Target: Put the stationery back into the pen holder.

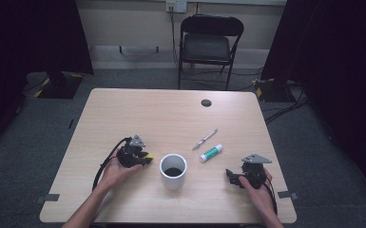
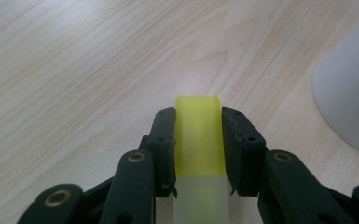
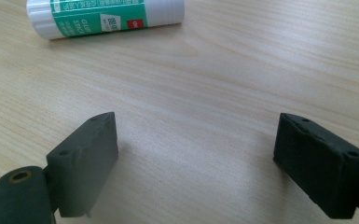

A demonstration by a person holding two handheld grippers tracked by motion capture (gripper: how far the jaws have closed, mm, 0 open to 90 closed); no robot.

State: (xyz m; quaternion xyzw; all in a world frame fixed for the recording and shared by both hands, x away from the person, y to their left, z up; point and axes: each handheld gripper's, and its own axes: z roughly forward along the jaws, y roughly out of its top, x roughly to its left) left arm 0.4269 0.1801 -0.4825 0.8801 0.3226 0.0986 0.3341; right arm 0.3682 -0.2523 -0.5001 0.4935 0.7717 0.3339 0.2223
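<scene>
We are gripping a yellow highlighter in the left tool; its jaws are pressing on both sides of the yellow cap, and the paler body is running back between them. In the high view the left tool is sitting at about 9 o'clock of the white cup, just beside it, with the highlighter's yellow end poking out toward the cup. In the left gripper view the cup's white wall is showing at 3 o'clock, apart from the cap.

We are holding the right tool at about 3 o'clock of the cup, well apart from it. Its jaws are standing wide, with bare wood of the surface between them and nothing gripped. The glue stick is lying flat at 11 o'clock ahead of the right tool, apart from it. In the high view the glue stick is lying at 1 o'clock of the cup, and a pen is lying just beyond it. Both hands are resting low on the surface.
</scene>
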